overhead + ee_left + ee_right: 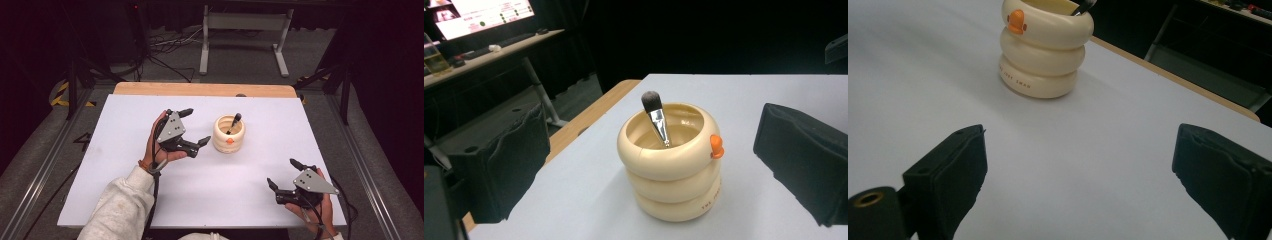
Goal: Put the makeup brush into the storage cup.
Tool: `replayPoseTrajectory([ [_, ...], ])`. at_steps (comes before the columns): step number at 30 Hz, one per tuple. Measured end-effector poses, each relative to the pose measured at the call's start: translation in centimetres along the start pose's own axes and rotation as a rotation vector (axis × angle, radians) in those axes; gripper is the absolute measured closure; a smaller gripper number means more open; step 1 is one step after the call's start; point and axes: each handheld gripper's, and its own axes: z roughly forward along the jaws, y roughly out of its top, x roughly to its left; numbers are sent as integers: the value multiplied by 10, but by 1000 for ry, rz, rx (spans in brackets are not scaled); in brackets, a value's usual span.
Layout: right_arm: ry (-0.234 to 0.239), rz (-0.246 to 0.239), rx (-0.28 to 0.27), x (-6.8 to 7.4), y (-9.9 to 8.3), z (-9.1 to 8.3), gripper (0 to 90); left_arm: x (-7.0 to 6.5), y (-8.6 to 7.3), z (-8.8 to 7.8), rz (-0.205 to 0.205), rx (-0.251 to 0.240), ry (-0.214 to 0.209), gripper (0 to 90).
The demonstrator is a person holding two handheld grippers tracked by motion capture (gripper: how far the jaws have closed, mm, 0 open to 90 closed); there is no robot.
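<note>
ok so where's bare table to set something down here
Most of the white table is bare: the near strip between the left gripper and right gripper, and both far corners. It's tight only between the left gripper and the cream holder.

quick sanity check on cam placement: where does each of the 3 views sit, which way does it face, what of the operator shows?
High view: above the person's side, looking forward and down on the white table; both forearms, left gripper, right gripper.
Left gripper view: rides the left gripper, close on the cream holder with brush; own open jaws.
Right gripper view: low over the table, holder farther; own open jaws.
All views share the holder.
</note>
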Motion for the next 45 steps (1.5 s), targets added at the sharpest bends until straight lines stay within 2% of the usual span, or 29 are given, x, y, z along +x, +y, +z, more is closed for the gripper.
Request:
replayPoseTrajectory([
  [9, 1, -3, 2, 0, 0, 0, 84, -2, -7, -12, 15, 9, 8, 28],
  [11, 2, -3, 3, 0, 0, 0, 84, -1, -9, -14, 6, 19, 1, 24],
  [16, 3, -4, 3, 0, 0, 0, 84, 0, -10, -21, 5, 4, 16, 28],
  [18, 7, -4, 3, 0, 0, 0, 84, -1, -10, -24, 17, 9, 18, 31],
  [34, 14, -8, 5, 1, 0, 1, 85, -6, -18, -41, 16, 20, 10, 33],
  [45, -10, -16, -28, 0, 2, 0, 89, -10, -25, -59, 16, 15, 22, 37],
])
